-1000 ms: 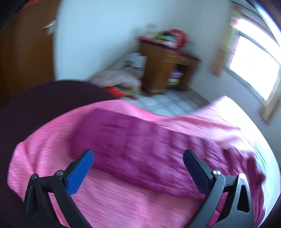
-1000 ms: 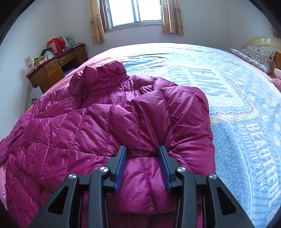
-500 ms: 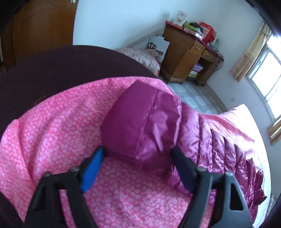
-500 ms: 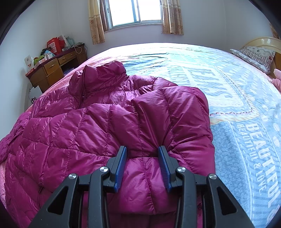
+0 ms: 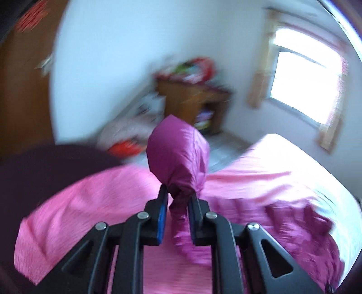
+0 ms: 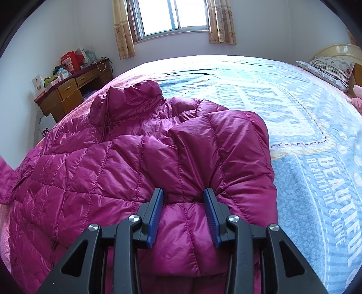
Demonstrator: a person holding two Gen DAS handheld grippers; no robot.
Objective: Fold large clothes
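A magenta quilted down jacket (image 6: 140, 158) lies on the bed, collar towards the window, its right side folded over the body. My right gripper (image 6: 183, 196) is partly closed around a fold of the jacket's near edge, pads pressing the fabric. In the blurred left wrist view, my left gripper (image 5: 177, 199) is shut on the jacket's sleeve end (image 5: 178, 156), which stands up above the pink bedsheet (image 5: 101, 199). The rest of the jacket (image 5: 305, 228) lies at the right.
The bed has a blue printed cover (image 6: 305, 135) and a striped pillow (image 6: 330, 67) at the far right. A wooden desk (image 6: 72, 90) with clutter stands by the wall left of the window (image 6: 172, 15). A wooden door (image 5: 22, 90) is at the left.
My left gripper closed on the sleeve end and lifted it off the pink sheet; the view swung fast. My right gripper and the jacket body stayed still.
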